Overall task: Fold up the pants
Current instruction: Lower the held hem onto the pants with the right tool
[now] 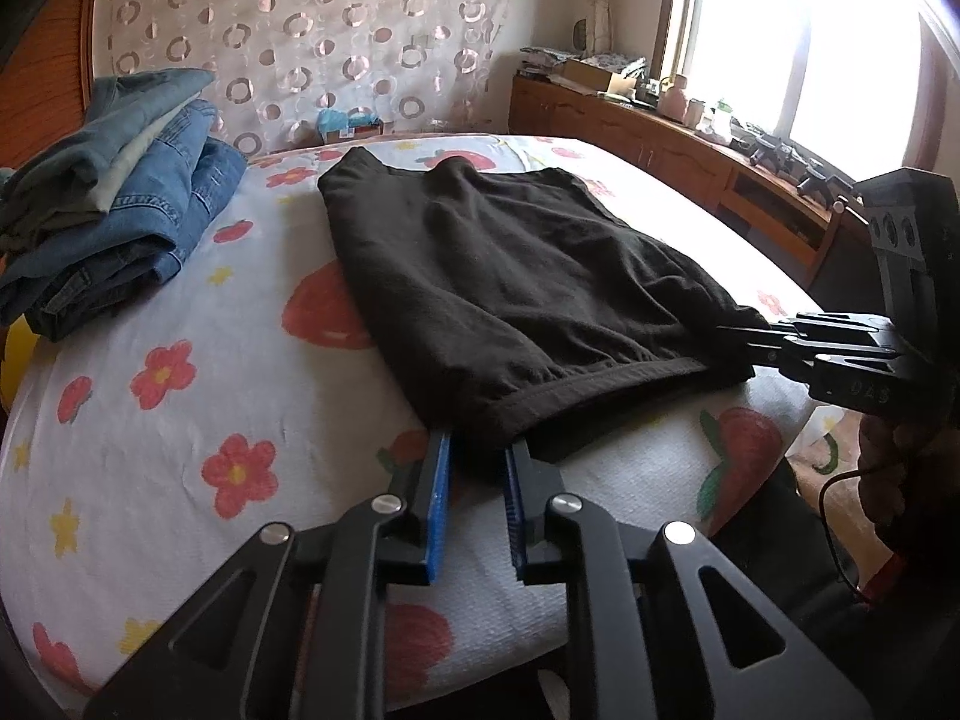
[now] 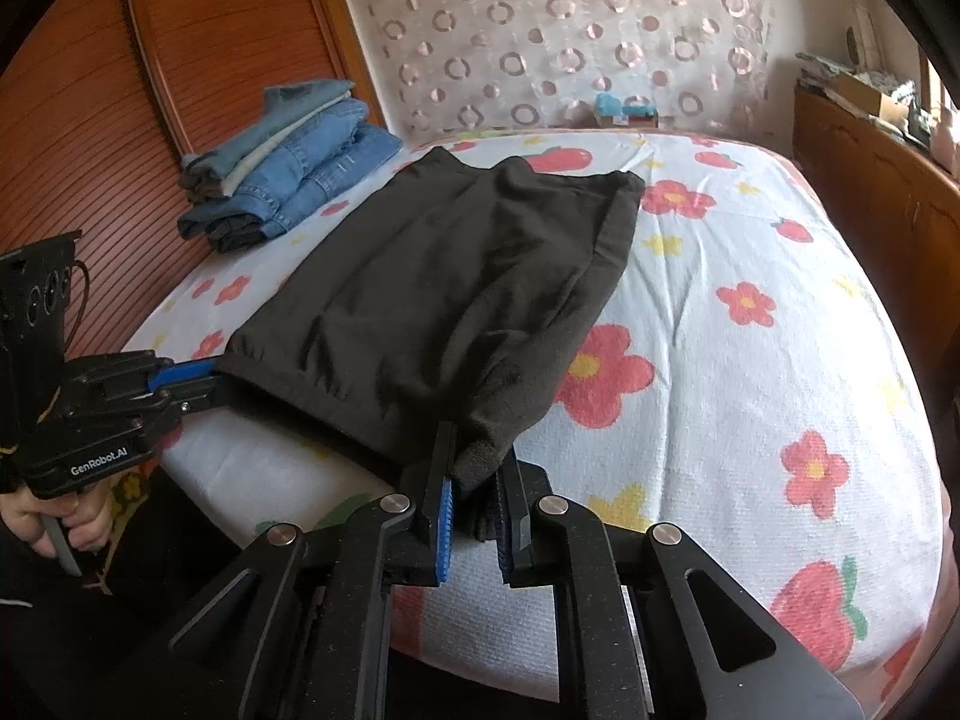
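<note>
Bedroom: bed point(image 1: 150, 450) w/ flower sheet, patterned headboard behind, bright window at right.

Left wrist view: black pants point(image 1: 510, 294) lie folded across the middle of the bed, hem at the near edge. Left gripper point(image 1: 477, 450) sits at the near-left hem corner, fingers a narrow gap apart. Cloth edge reaches the tips, but can't tell if the pads really press it; looks slack, prob. letting go. Right gripper point(image 1: 735, 354) comes in at the near-right corner, fingers close together on the hem. Jeans stack point(image 1: 120, 228) by the far-left corner, apart from the pants.

Right wrist view: right gripper point(image 2: 474, 468) nearly closed, a bunched wad of pants point(image 2: 432, 276) pinched between its blue pads. Left gripper point(image 2: 198, 381) at the other hem corner; tips are buried under cloth, grip unclear. A hand point(image 2: 54, 525) holds its handle, cut off by the frame edge.

Step, as I judge it: a fold is laid down and both corners are about to be let go. Next: open both, back out w/o dragging the hem, then regrip for the next fold or smooth it.

Hidden: layers under the top fold, waistband end, bed's near side below the edge.
</note>
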